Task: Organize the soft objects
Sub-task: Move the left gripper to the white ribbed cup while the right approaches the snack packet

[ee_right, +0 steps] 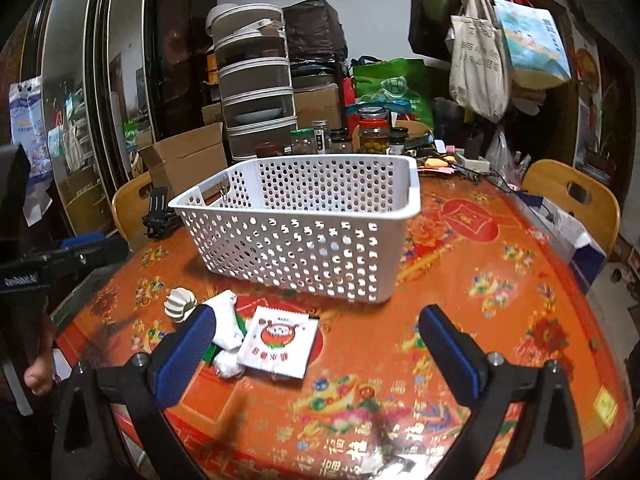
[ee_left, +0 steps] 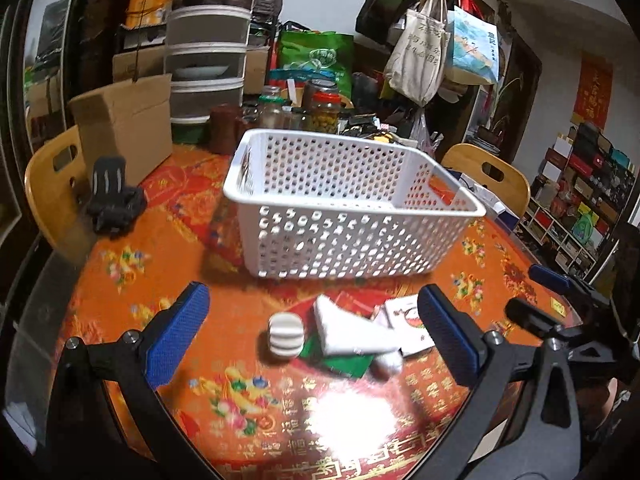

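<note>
Soft objects lie in a small heap on the desk (ee_left: 280,412), none of them yet in the white basket (ee_left: 352,240), whose visible inside looks empty; so the task seems to be at its start, with the first pick not yet made. The heap sits ahead of the left gripper (ee_left: 312,336), roughly between its two blue pads: a ribbed white round piece (ee_left: 285,336), a folded white cloth (ee_left: 352,330) over something green (ee_left: 340,362), a small white wad (ee_left: 390,364), and a flat printed packet (ee_right: 280,342) toward its right finger. The basket stands just beyond the heap. The left gripper is spread wide, holding and touching nothing. The right gripper (ee_right: 316,348) is also wide and empty, with the packet ahead of its left finger and the rest of the heap partly hidden behind that finger. The next move, I judge, calls for lowering one gripper over a single piece, closing gently, then lifting it over the basket rim.
</note>
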Motion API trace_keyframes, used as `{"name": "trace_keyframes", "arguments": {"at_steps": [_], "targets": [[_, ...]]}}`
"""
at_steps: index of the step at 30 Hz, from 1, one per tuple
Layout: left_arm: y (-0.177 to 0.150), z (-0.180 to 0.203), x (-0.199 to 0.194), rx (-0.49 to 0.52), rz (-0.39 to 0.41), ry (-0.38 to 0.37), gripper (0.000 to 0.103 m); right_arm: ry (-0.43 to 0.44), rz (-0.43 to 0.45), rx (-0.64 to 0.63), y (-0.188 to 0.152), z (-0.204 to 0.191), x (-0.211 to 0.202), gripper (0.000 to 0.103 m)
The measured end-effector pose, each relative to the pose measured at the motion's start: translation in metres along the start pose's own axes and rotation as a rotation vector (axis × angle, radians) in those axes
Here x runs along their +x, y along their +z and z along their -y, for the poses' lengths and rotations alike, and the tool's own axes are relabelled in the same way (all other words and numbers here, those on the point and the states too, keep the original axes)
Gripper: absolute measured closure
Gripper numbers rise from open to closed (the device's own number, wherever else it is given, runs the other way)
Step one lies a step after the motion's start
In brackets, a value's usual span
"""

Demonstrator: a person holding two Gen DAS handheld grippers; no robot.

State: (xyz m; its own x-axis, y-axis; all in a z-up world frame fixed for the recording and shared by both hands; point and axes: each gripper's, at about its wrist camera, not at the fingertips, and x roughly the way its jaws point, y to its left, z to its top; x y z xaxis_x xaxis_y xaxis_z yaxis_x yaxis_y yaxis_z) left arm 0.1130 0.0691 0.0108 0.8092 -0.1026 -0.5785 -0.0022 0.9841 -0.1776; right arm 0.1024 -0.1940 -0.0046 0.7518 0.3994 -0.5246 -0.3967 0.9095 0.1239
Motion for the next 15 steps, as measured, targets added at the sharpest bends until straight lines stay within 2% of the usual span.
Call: {"name": "trace_keyframes", "arguments": {"at_steps": [2, 5, 7, 9, 11, 14, 15], "targets": [[-0.011, -0.007, 0.006, -0.013, -0.005, 0.006, 0.0, 0.013, 0.009, 0.019, -0.008, 0.003, -0.002, 0.004], [-0.021, -0.017, 0.018, -0.025, -0.016, 0.028, 0.001, 0.013, -0.008, 0.028, -0.019, 0.006, 0.006, 0.015], [-0.024, -0.022, 0.03, -0.032, -0.03, 0.042, 0.007, 0.016, -0.036, 0.036, -0.025, 0.008, 0.017, 0.027], [-0.026, -0.027, 0.041, -0.036, -0.043, 0.057, 0.018, 0.031, -0.065, 0.043, -0.031, 0.009, 0.029, 0.036], [-0.029, -0.032, 0.054, -0.038, -0.066, 0.067, 0.024, 0.047, -0.081, 0.049, -0.035, 0.008, 0.038, 0.039], [-0.029, -0.034, 0.07, -0.026, -0.088, 0.082, 0.027, 0.07, -0.102, 0.037, -0.039, 0.004, 0.049, 0.04], [-0.031, -0.035, 0.077, -0.024, -0.103, 0.083, 0.033, 0.077, -0.109, 0.033, -0.04, 0.001, 0.053, 0.04]]}}
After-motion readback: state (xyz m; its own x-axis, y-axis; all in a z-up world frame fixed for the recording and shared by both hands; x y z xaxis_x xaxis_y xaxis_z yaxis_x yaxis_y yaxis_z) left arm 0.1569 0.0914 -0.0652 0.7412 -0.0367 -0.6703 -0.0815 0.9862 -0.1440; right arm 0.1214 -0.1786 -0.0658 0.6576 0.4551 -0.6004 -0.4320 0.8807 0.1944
